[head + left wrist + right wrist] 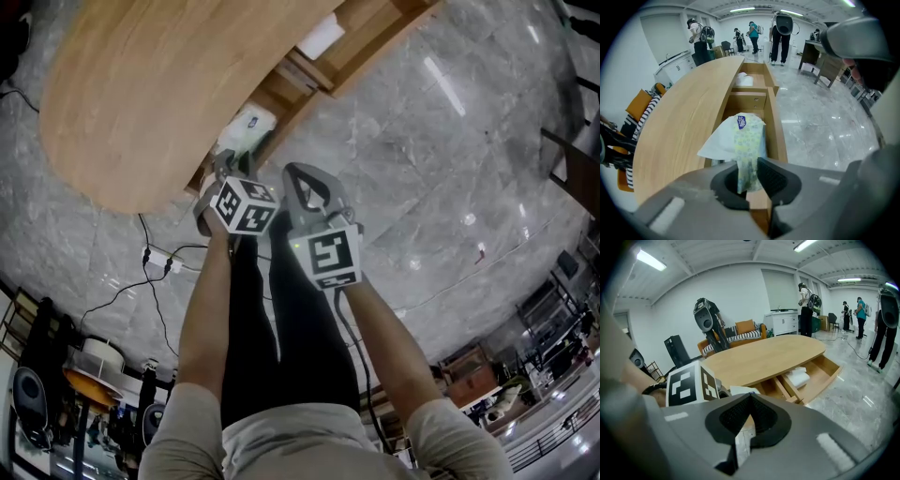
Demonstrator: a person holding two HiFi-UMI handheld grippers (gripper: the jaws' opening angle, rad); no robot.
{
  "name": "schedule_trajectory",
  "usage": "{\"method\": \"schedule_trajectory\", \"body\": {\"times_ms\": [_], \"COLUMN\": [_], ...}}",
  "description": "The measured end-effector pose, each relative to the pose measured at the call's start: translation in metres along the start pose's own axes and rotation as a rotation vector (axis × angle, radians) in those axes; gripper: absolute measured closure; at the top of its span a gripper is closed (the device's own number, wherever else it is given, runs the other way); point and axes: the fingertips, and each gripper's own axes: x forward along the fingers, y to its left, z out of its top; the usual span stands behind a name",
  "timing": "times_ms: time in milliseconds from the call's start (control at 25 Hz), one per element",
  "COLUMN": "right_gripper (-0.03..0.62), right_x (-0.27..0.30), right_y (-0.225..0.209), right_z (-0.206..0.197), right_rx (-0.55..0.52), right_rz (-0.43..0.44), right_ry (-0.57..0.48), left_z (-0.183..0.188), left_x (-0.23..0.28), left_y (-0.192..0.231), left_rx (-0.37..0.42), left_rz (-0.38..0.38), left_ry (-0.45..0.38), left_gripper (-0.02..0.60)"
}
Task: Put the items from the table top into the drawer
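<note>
The left gripper point(747, 165) is clenched on a soft packet point(742, 137), white with a pale blue and yellow pattern and a small blue mark near its top. In the left gripper view the two dark pads press the lower end of the packet from both sides, and the rest of it stands out beyond the jaw tips. The packet is in the air over the open drawer point(776, 123), which is pulled out from under the wooden table top point(679, 126); it is beside the table edge and not on the table. I cannot tell if its far end touches the bottom of the drawer. In the head view the packet point(249, 125) shows just past the tips of the left gripper point(228, 164), at the rim of the table top point(150, 84) and above the drawer point(281, 94). The right gripper point(751, 398) is closed with nothing between its jaws; their tips meet. In the head view the right gripper point(300, 173) is just beside the left one, over the grey marble floor point(441, 187), near the packet but apart from it. A white bundle point(799, 377) lies in the further compartment of the drawer.
</note>
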Motion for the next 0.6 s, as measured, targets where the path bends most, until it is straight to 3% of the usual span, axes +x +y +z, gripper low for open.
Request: {"method": "schedule_trajectory", "body": {"times_ms": [200,600], "right_gripper": [0.587,0.588], "right_x": [0.004,-0.002], "right_y": [-0.006,-0.005], "right_z": [-0.003,-0.009], "right_rx": [-0.013,0.000], "right_rz": [0.004,0.008], "right_ry": [-0.008,-0.009], "left_z": [0.003,0.003], "left_x": [0.008,0.015], "left_y": [0.006,0.002], "left_rx": [0.046,0.041], "left_rz": [0.036,0.058], "left_ry": [-0.008,-0.009], "left_gripper": [0.520,0.517]}}
